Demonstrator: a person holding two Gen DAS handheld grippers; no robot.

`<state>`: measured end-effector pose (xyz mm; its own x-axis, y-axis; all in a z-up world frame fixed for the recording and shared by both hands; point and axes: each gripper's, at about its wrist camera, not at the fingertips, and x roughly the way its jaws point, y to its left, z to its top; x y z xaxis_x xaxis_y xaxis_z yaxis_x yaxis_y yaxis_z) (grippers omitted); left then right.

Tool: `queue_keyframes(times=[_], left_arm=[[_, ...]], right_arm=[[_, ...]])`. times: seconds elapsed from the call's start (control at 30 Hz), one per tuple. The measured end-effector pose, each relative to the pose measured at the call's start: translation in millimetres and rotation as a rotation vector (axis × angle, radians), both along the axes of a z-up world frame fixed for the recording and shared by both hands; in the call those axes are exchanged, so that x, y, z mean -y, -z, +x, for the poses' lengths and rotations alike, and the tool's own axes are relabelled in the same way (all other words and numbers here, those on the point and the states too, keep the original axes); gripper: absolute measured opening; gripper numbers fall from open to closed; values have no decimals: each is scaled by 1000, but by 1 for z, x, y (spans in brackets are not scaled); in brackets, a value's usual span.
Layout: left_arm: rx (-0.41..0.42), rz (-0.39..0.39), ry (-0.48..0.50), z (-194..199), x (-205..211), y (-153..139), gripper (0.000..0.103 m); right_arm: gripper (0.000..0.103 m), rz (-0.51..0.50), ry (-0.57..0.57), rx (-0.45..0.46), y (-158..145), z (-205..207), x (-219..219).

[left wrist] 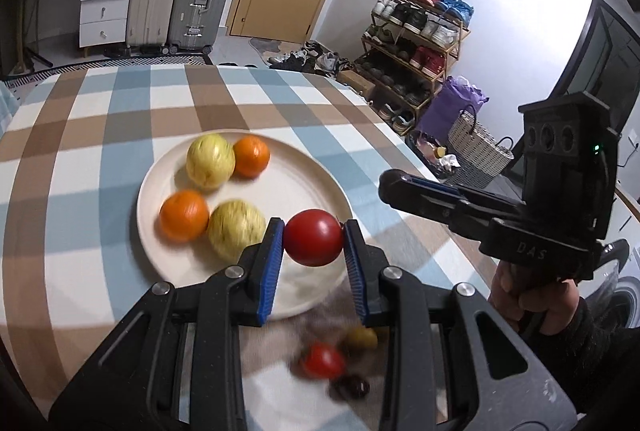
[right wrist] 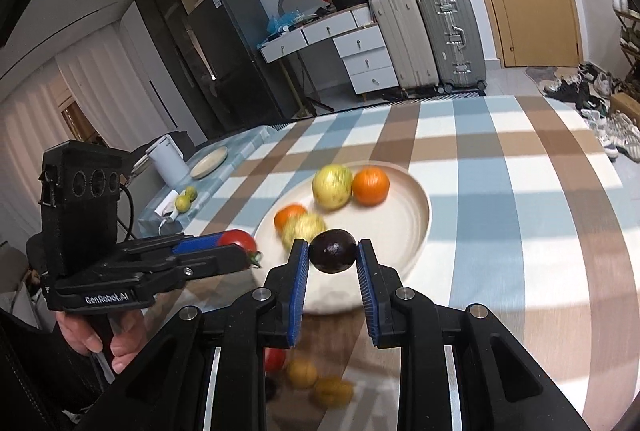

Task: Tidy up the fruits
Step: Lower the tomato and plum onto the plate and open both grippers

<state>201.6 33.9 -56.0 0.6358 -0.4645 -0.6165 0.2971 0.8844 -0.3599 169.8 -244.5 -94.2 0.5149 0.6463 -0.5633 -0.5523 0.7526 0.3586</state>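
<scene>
Carrying fruit in both grippers toward the plate (left wrist: 320, 175) ahead: left gripper (left wrist: 314, 237) clamps a red tomato (left wrist: 314, 237), right gripper (right wrist: 333, 251) a dark round fruit (right wrist: 333, 251).
Both sit only at my fingertips, so a jolt could pop them loose; two oranges (left wrist: 184, 215) and two yellow-green fruits (left wrist: 236, 229) crowd the plate's far side, and loose fruit (left wrist: 323, 361) lies below my jaws.

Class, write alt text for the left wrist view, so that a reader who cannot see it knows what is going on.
The left hand-held gripper holds a red tomato between blue pads above the near rim of a cream plate holding two oranges and two yellow fruits on a checked tablecloth. To the right, a hand holds the right hand-held gripper. More fruit lies blurred below.
</scene>
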Motion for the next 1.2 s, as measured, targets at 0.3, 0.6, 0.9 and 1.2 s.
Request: queue_keyframes(times=[0.3,0.6,0.9,1.2], left_arm=[[-55,1,-15,65,26,14,27],[-105,40,-17,105,49,41,27],[-122,70,-22,122,55,55,27],[-130,71,-40,121,51,54,28]], right_arm=[[25,-15,-18,12,-4,60,-7],[25,-40,-67,-64,19,110,-16],[25,-97,-110,-128,40,128,-33],[34,-106,-86,-143,46,132,-32]])
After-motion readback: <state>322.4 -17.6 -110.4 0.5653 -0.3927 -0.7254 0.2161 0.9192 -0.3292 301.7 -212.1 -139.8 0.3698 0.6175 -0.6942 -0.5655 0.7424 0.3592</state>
